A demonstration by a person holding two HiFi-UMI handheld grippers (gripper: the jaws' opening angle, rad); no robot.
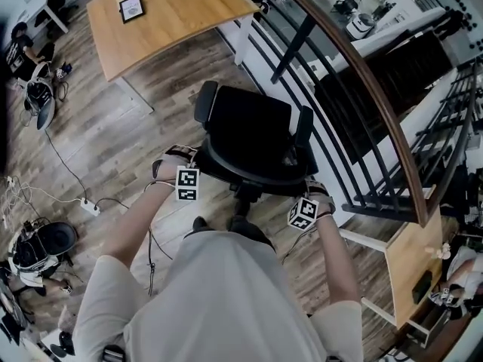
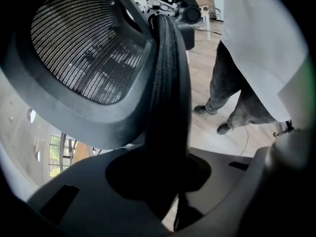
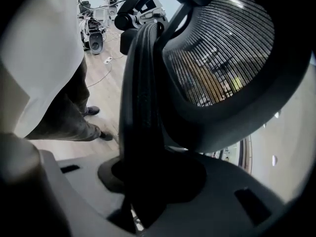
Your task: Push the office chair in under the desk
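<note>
Here's the office chair [image 1: 253, 130] out on the wooden floor [image 1: 113, 149], mid-frame in the head view, and it stands well apart from the worktop [image 1: 181, 13] up at eleven o'clock. Nothing is tucked under yet.

The left gripper [image 1: 181, 164] sits on the chair's back at nine o'clock and the right gripper [image 1: 311, 194] at four o'clock. In the left gripper view the fingers stand part-way apart and clamp the dark padded backrest edge [image 2: 168, 83], which runs straight up between them with the mesh panel [image 2: 84, 53] off at ten o'clock. The right gripper view shows the same: fingers a touch wider, closed on the backrest edge [image 3: 140, 93], with mesh [image 3: 222, 53] at two o'clock.

So this looks like the rolling stage: both hands have their hold and the chair is being steered across the floor, with most of the trip ahead.

Next comes a swing toward eleven o'clock so the seat faces the worktop's open side, then a straight push. Watch the railing [image 1: 362, 89] close by at three o'clock, and the cable and power strip [image 1: 89, 206] at nine o'clock, which the castors should miss.
</note>
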